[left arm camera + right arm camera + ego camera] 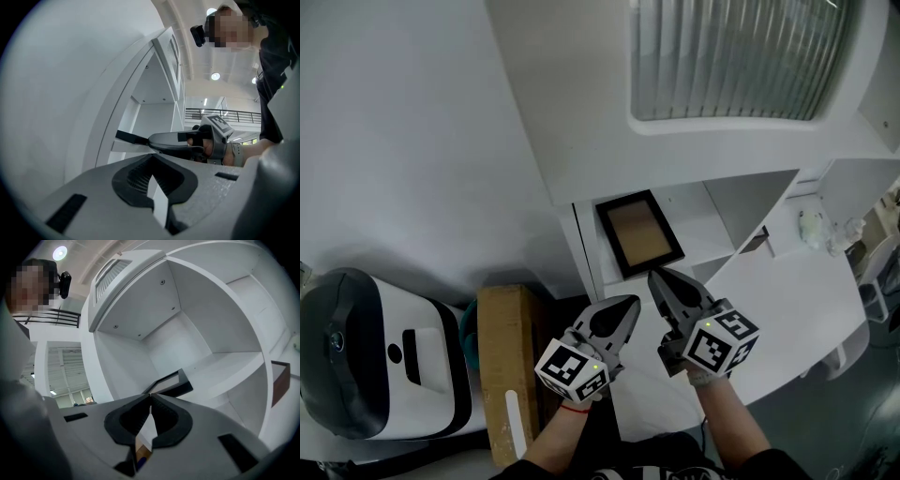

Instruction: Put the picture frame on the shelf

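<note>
The picture frame (639, 232), black-edged with a tan inside, lies flat on the white shelf (698, 225) of an open cabinet compartment. In the right gripper view the picture frame (169, 384) shows just beyond the jaw tips. My right gripper (654, 276) is shut with nothing in it, its tips just short of the frame's near edge and apart from it. My left gripper (632, 301) is also shut and empty, a little lower and to the left, off the shelf's front edge. The left gripper view shows the right gripper (164, 139) pointing at the frame's dark edge (130, 137).
A ribbed glass cabinet door (731, 56) hangs above the compartment. A white table top (806, 300) runs to the right with a small object (811, 225) on it. A cardboard box (511, 366) and a white-and-black machine (384, 356) stand at the lower left.
</note>
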Tool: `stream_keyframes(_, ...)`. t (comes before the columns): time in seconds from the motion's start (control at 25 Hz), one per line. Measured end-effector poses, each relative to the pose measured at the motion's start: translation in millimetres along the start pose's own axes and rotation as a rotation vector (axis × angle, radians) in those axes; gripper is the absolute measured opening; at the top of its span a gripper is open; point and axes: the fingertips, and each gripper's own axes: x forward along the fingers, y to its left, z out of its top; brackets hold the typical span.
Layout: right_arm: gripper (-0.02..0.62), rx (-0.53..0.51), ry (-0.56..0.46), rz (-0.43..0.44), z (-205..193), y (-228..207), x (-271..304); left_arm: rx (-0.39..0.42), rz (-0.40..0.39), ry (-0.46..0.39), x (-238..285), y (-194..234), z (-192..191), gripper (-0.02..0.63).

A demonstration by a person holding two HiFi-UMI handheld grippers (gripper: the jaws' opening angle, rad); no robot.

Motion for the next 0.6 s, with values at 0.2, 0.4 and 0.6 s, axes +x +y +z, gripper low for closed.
stream_keyframes(0.2,0.012,0.004,-0.001,-0.008,-0.8,4.2,8.8,-0.010,0.010,0.000,-8.3,8.4,-2.2,0.003)
stream_keyframes(0.4,0.009,-0.007,0.000,-0.024,-0.9,3.6,8.8,-0.008,0.017,0.000,-11.2,10.2,-3.1,0.003)
stream_keyframes(0.6,0.009,0.015,-0.012,-0.015,-1.3,3.5,6.9,-0.012,0.024,0.004,-12.1,11.5,-6.0,0.003)
